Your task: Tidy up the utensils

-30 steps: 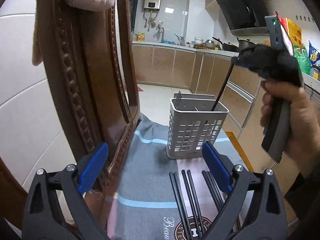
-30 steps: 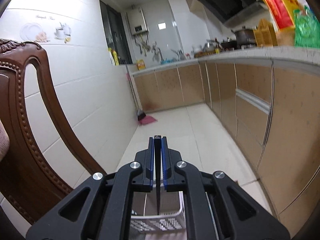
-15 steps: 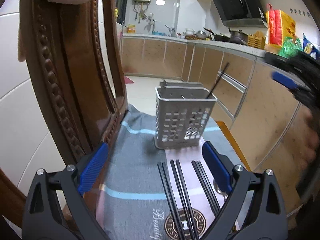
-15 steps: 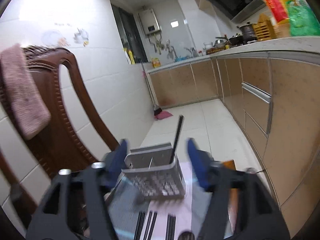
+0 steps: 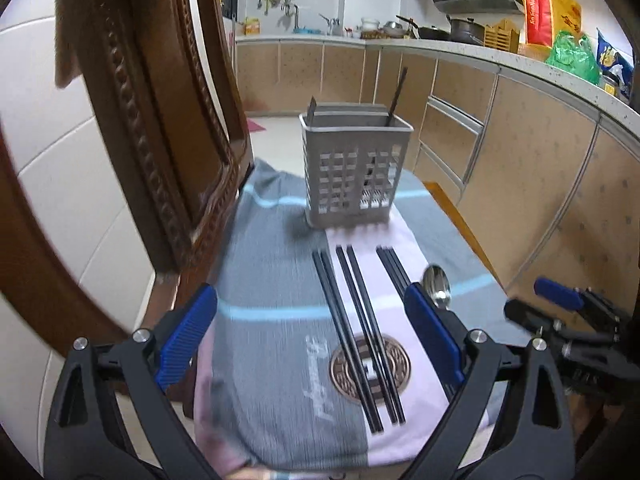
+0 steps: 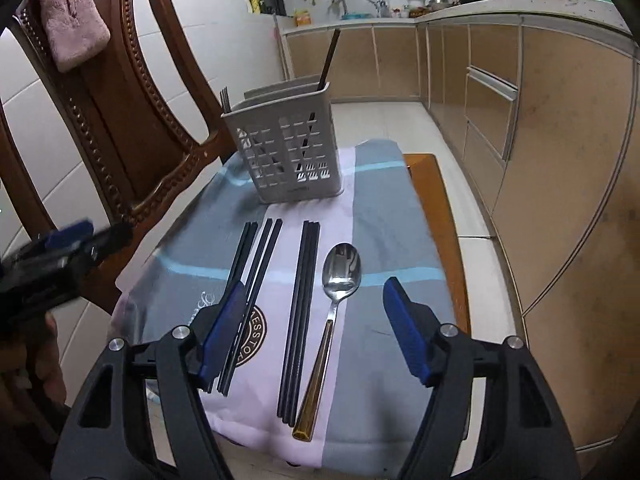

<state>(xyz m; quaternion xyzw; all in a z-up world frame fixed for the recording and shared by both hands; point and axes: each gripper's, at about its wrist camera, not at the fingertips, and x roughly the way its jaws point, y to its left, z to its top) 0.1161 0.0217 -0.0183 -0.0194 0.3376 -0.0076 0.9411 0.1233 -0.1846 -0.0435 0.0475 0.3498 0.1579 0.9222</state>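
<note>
A grey perforated utensil holder (image 5: 356, 172) (image 6: 286, 148) stands at the far end of the cloth. One dark chopstick (image 5: 396, 94) (image 6: 328, 60) leans in its right compartment, and fork tines (image 6: 225, 100) poke up at its left. Three pairs of black chopsticks (image 5: 360, 320) (image 6: 300, 300) lie side by side on the cloth, with a steel spoon (image 6: 340, 276) (image 5: 436, 286) to their right. My left gripper (image 5: 310, 298) hangs open above the chopsticks. Over the spoon and the right-hand pair is my right gripper (image 6: 314, 284), its jaws opening and holding nothing.
A carved wooden chair (image 5: 152, 120) (image 6: 100, 100) with a pink towel (image 6: 70, 12) stands close on the left. The grey and pink cloth (image 6: 380, 220) covers a small wooden table (image 6: 436, 208). Kitchen cabinets (image 6: 560, 160) run along the right.
My right gripper let go of the chopstick, which now stands in the holder. It opened and came down and back over the cloth. My left gripper dipped a little toward the chopsticks.
</note>
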